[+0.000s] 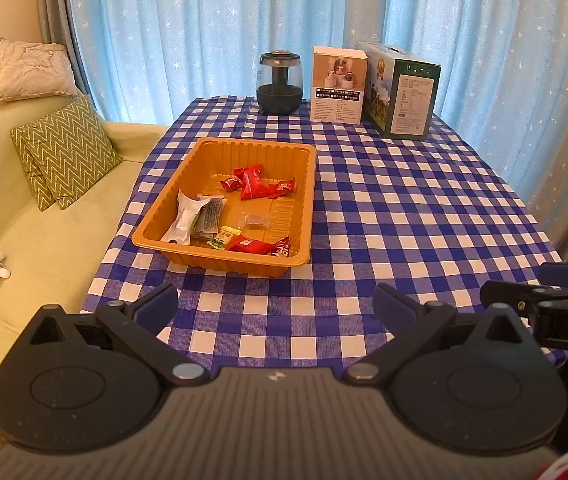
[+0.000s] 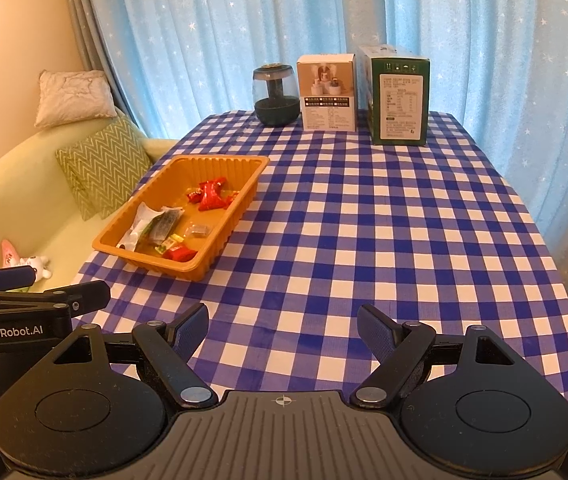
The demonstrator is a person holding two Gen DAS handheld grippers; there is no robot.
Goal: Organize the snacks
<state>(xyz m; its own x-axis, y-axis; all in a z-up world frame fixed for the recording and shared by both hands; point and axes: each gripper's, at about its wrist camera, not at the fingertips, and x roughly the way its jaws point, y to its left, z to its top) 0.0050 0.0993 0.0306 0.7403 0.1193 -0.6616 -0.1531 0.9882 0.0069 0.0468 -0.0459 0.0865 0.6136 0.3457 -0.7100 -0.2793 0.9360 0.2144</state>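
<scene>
We hold both grippers, left (image 1: 276,308) and right (image 2: 282,330), released and empty; the tray (image 1: 188,256) lies ahead-left, probably nearer the left, long axis pointing away.

Both views are adequately lit and carry a warm yellow-orange cast. Daylight enters through the pale blue curtain (image 1: 212,40) behind the table, which glows evenly; no direct glare or blown highlights are noted. Shadows are soft: a faint one lies under the near wall of the orange tray (image 1: 220,258). Fisheye distortion is strong; the checked tablecloth (image 1: 403,216) bows outward, its squares curve toward the edges, and black vignette fills the corners. Focus holds across the tabletop, though print on the green box (image 2: 399,100) is not legible. The plush toy (image 2: 36,264) at the frame edge appears soft.
</scene>
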